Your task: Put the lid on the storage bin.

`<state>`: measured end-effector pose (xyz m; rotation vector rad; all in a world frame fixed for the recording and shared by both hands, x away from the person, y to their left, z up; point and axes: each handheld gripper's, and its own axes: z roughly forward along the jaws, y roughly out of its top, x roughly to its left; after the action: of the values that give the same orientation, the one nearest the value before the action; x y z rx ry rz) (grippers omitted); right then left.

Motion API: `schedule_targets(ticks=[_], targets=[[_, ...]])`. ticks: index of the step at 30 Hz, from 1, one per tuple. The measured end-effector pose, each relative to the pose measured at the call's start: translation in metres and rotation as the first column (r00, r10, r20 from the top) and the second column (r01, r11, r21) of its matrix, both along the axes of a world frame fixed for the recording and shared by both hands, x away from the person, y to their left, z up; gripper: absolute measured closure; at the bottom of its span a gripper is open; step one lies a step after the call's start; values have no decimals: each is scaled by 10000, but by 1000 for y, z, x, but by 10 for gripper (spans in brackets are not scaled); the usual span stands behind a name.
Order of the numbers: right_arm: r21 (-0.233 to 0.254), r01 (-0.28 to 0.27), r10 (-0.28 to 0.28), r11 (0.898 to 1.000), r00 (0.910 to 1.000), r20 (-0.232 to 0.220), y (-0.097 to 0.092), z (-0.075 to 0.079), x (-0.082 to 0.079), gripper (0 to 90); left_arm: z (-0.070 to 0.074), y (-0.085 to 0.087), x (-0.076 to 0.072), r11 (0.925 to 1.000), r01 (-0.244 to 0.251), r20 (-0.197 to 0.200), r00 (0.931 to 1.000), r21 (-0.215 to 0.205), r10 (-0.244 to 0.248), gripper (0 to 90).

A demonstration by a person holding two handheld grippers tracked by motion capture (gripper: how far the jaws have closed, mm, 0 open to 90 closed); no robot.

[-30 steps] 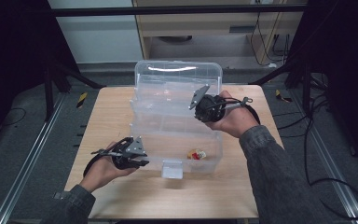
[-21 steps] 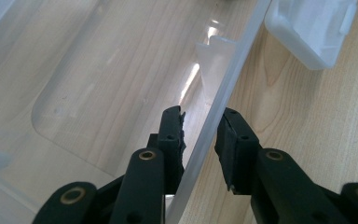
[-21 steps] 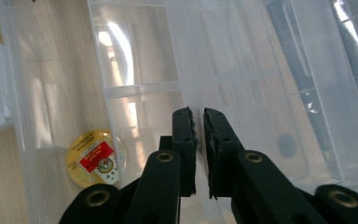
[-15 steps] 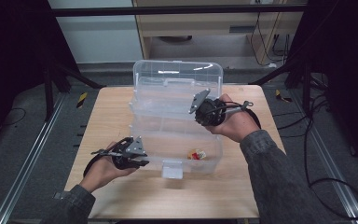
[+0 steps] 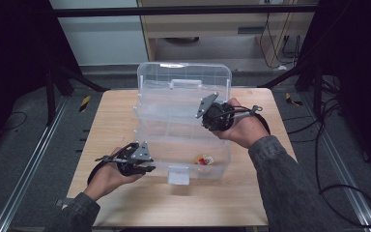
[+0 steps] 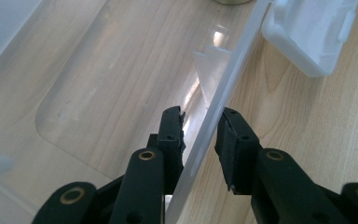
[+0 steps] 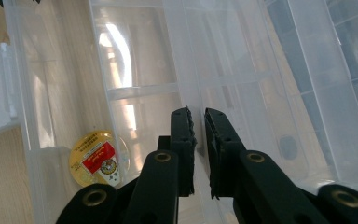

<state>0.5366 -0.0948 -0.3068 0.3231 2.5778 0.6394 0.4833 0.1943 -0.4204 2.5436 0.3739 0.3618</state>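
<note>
A clear plastic tiered storage box [image 5: 183, 72] stands opened out on the wooden table [image 5: 111, 111], its lid upright at the back. My left gripper [image 5: 147, 168] is at the box's front left and is shut on the front wall [image 6: 223, 79], one jaw inside and one outside. My right gripper [image 5: 205, 118] reaches in from the right and is shut on the thin clear edge of the raised upper tray [image 7: 191, 56]. A small round yellow and red item [image 5: 204, 160] lies in the bottom compartment [image 7: 98, 158].
The box's white latch [image 5: 178, 175] hangs over the front wall, right of my left gripper [image 6: 307, 32]. Bare tabletop lies left of the box and along the front edge. Beyond the table are a cabinet [image 5: 212, 24], dark frame legs and floor cables.
</note>
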Motion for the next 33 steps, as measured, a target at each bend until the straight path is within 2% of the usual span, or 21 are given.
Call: schedule_targets(ticks=[9,21,33], targets=[[106,83,-83,9999,10000,-29,-3,0,11,814,-1,-2,6,9995,-162,-27,9999,-269,161,713],[101,-13,14,9999,10000,-11,-4,-2,1,821,-1,-2,5,9994,-181,41,9998,-307,182,708],[134,-33,34,9999,10000,-72,-5,-4,-2,817,-2,-2,4,9989,-218,56,9997,-421,221,703]])
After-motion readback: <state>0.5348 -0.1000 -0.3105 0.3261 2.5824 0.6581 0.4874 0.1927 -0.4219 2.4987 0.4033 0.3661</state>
